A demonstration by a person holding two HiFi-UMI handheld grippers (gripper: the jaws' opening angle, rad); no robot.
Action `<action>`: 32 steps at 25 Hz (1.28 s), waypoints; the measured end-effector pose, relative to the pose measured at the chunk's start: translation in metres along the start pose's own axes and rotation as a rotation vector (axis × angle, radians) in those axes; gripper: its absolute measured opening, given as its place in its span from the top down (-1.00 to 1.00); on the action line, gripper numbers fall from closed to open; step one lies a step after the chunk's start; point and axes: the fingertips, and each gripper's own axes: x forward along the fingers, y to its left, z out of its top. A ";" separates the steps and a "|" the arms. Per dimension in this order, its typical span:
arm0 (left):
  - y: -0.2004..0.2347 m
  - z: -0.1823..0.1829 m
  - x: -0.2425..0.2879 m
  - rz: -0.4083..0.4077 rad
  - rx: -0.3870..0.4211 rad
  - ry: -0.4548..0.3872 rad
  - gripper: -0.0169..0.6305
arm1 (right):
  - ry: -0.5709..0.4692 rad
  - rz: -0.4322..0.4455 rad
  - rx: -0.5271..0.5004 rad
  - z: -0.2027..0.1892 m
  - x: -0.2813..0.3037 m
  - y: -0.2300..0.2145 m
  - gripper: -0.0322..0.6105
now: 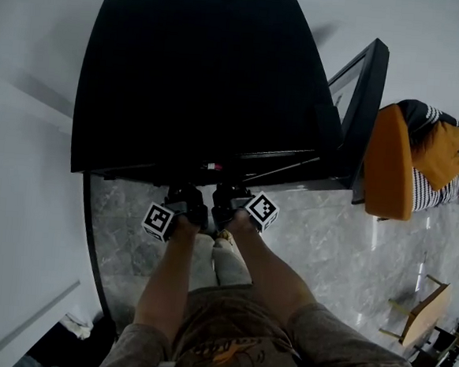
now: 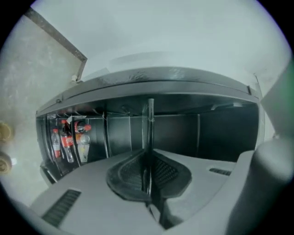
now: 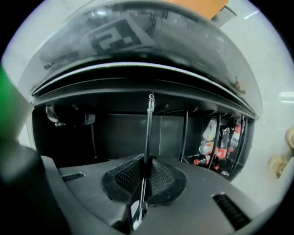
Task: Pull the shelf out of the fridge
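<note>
Just two grippers (image 2: 148,172) (image 3: 146,176), one shelf (image 2: 150,120).

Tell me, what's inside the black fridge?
Bottles with red caps sit at one side. The thin shelf is there too, pinched by the left gripper and right gripper. The rest is too dark to see.

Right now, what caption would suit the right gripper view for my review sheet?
Right gripper shut on the thin shelf edge, bottles racked at right.
</note>
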 end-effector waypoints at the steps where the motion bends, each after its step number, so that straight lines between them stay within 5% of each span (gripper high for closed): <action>1: -0.002 -0.002 -0.004 -0.002 -0.003 -0.001 0.90 | 0.000 0.001 0.000 -0.001 -0.004 0.002 0.80; 32: -0.080 -0.030 -0.122 -0.060 -0.039 0.066 0.90 | -0.007 0.101 0.055 -0.036 -0.122 0.072 0.80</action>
